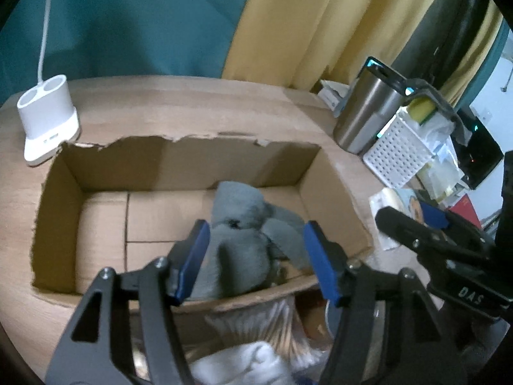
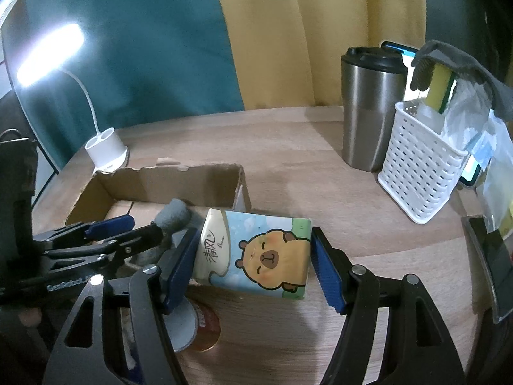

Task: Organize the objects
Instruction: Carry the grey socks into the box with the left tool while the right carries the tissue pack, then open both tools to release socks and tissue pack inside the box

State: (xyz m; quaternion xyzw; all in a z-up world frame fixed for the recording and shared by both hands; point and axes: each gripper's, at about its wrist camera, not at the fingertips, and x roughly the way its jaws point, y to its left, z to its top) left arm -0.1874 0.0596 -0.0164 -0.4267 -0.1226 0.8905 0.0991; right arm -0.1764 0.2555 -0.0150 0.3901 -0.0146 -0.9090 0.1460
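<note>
Lamp base (image 1: 48, 118) far left on the desk (image 1: 192, 102). Cardboard box (image 1: 179, 163) beside it, top edge torn. Grey cloth (image 1: 247, 234) heaped in the box's near right corner, lying between the left gripper (image 1: 256, 263) jaws; jaws parted, pads look clear of it. Right gripper (image 2: 253, 266) jaws closed on the tissue pack (image 2: 256, 253), just right of the box. Steel tumbler (image 2: 368, 106) and white basket (image 2: 416, 173) far right.
</note>
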